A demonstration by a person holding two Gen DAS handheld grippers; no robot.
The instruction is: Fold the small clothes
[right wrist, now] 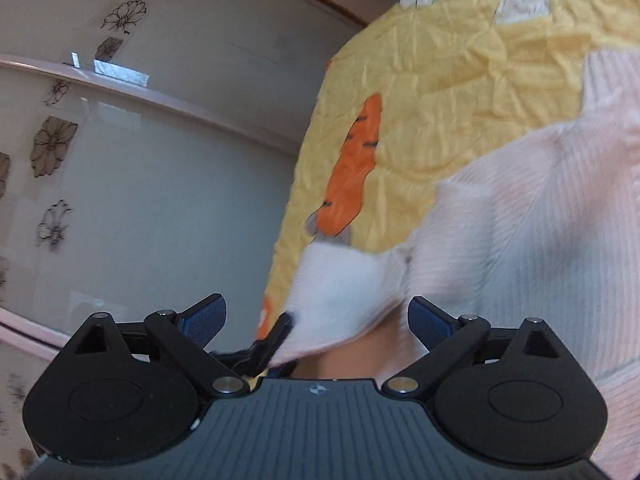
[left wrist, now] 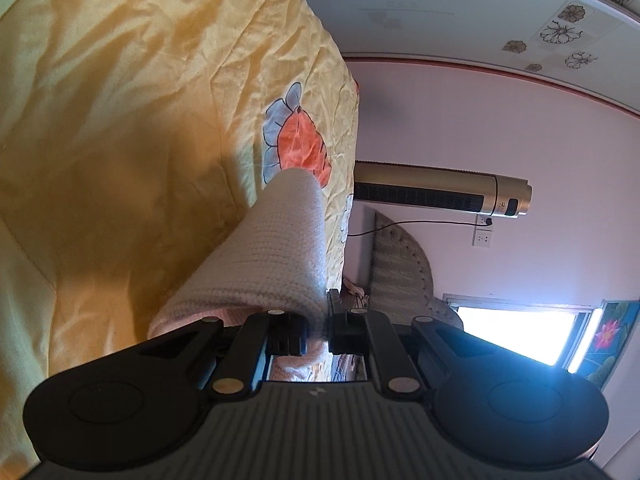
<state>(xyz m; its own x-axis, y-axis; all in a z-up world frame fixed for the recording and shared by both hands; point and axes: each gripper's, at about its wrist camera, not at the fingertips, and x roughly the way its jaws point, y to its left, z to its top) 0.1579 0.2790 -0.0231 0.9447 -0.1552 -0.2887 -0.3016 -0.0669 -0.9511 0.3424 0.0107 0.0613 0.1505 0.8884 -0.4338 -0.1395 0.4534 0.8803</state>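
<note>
left fingers (left wrist: 318,330) — pinch sweater (left wrist: 276,248) | right fingers (right wrist: 316,320) — spread, sweater between

a home bedroom: yellow quilt (left wrist: 140,120), padded headboard (left wrist: 400,256), tower fan (left wrist: 444,194).

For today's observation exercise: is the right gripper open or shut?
Open. The right gripper has its blue pads spread wide apart, with the pink knit garment lying between them.
</note>
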